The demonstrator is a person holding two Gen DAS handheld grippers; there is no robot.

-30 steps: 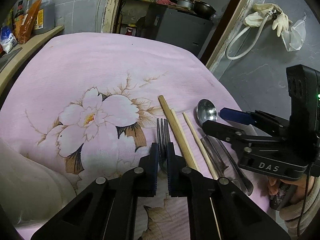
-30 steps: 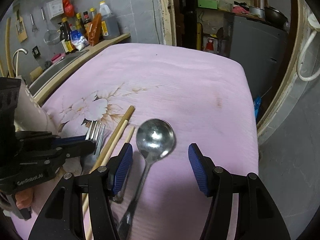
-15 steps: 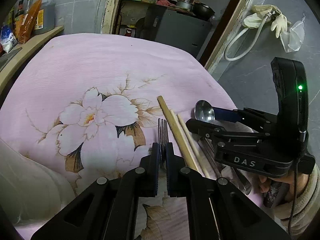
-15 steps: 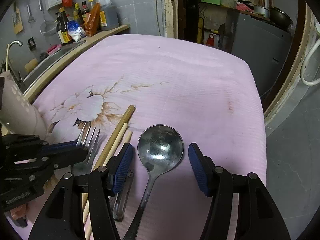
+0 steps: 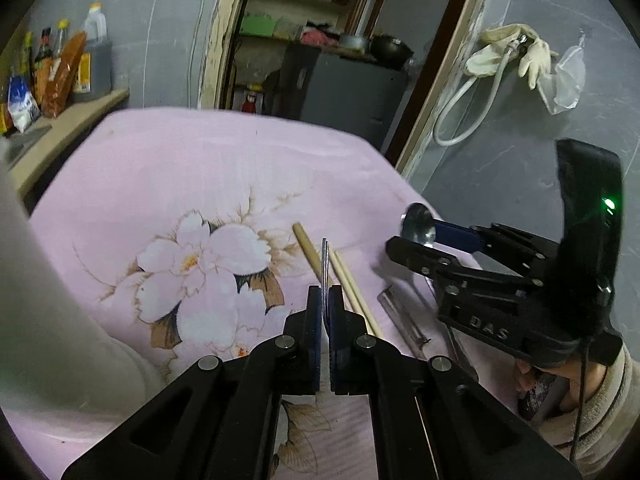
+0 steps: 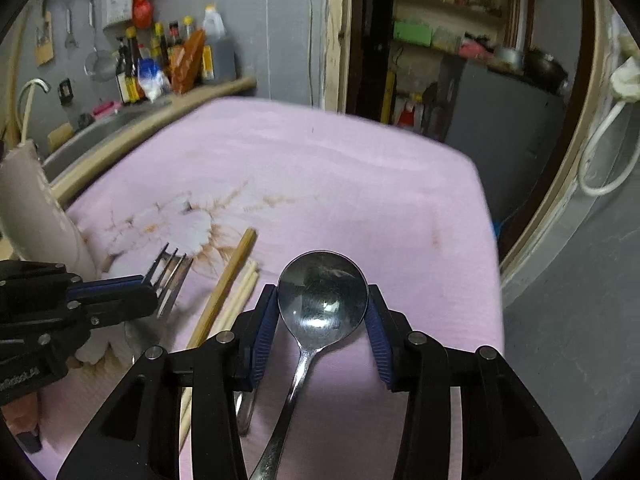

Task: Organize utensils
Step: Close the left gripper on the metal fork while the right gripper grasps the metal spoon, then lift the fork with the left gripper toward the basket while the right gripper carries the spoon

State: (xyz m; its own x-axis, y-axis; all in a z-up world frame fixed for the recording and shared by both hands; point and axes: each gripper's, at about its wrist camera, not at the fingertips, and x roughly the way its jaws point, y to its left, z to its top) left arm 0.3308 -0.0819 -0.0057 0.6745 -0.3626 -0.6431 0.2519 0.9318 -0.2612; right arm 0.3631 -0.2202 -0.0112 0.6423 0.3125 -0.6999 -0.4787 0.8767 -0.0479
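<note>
Left tool: pads pressed together on the fork, pinched edge-on, tines pointing away and up off the cloth; same fork seen from the right wrist view at, tines clear of the blue pads. Right tool: jaws closing around the spoon, bowl sitting between the two blue pads and appearing to touch both rims; firm pressure not confirmed. Spoon handle running back toward the camera between the fingers. Same spoon bowl visible from the left wrist view at, at the tip of the right tool. Just right of the fork: thick bamboo chopstick and thinner pale chopstick, lying side by side on the pink floral cloth, pointing away. In the right wrist view, chopsticks at between fork and spoon, apparently three sticks there. Further right of the chopsticks, near the right tool: another metal utensil handle flat on the cloth; type not discernible. Cloth covering the whole worktop. At far left, a pale cylindrical container standing at the cloth's edge. Beyond it, a counter with sauce bottles against the grey wall. At lower right, part of the person's sleeve behind the right tool.
</note>
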